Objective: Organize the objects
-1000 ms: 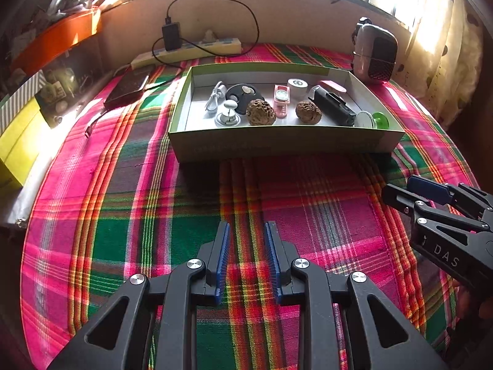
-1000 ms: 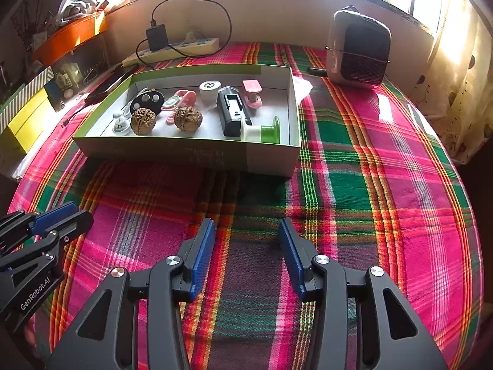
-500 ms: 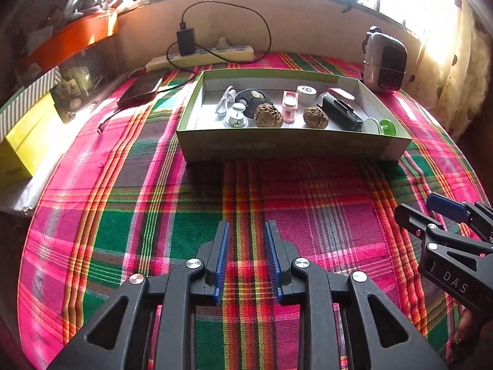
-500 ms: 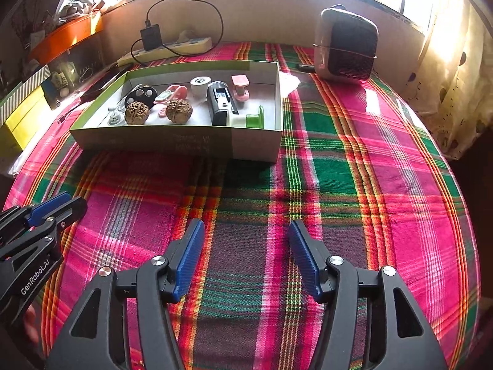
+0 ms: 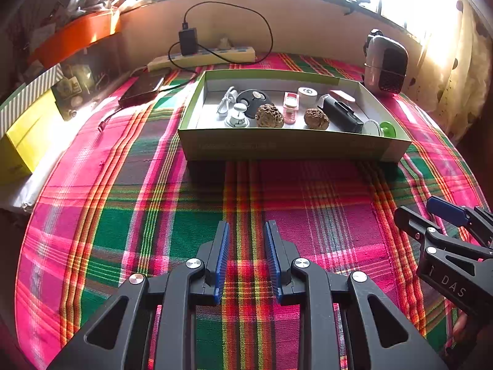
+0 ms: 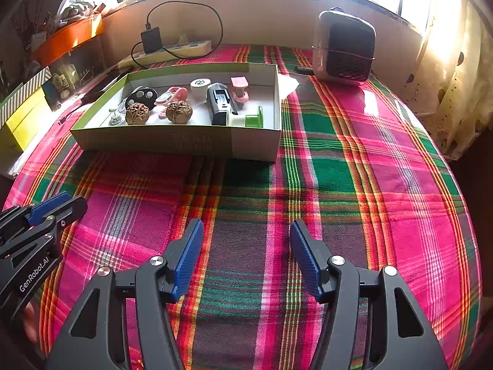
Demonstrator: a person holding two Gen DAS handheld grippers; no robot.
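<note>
Left gripper (image 5: pixel 245 231): matte black plastic frame with ribbed blue pads; jaws narrow, only a slim gap between them, nothing held, poised over the cloth.
Right gripper (image 6: pixel 246 231): same black build, blue textured pads; jaws spread wide and empty.
Tablecloth (image 6: pixel 354 185): woven plaid of pink, green and orange stripes, slightly rumpled, lying under both sets of jaws.
Box (image 5: pixel 292 146): shallow cardboard tray with green rim and pale inner walls, ahead of the left jaws, ahead and to the left of the right jaws, well apart from both.
Walnuts (image 6: pixel 137 113): two brown, wrinkled and rounded, sitting near the box's front wall.
Black device (image 6: pixel 219 104): blocky and glossy, lying lengthwise in the box beside a green-and-white spool (image 6: pixel 246 119).
Pink pieces (image 5: pixel 290 108): small plastic items; their exact kind is hard to make out.
Round black fob (image 5: pixel 255 103): flat disc with pale buttons, partly hidden behind a walnut.
Heater (image 6: pixel 343 49): rounded metallic shell with dark mesh face, far ahead and right of the box.
Power strip (image 5: pixel 203 57): cream bar against the wall with a black adapter and looping cable.
Hidden: the box's front wall covers the lower parts of its contents; the window glare washes out everything above the sill.
</note>
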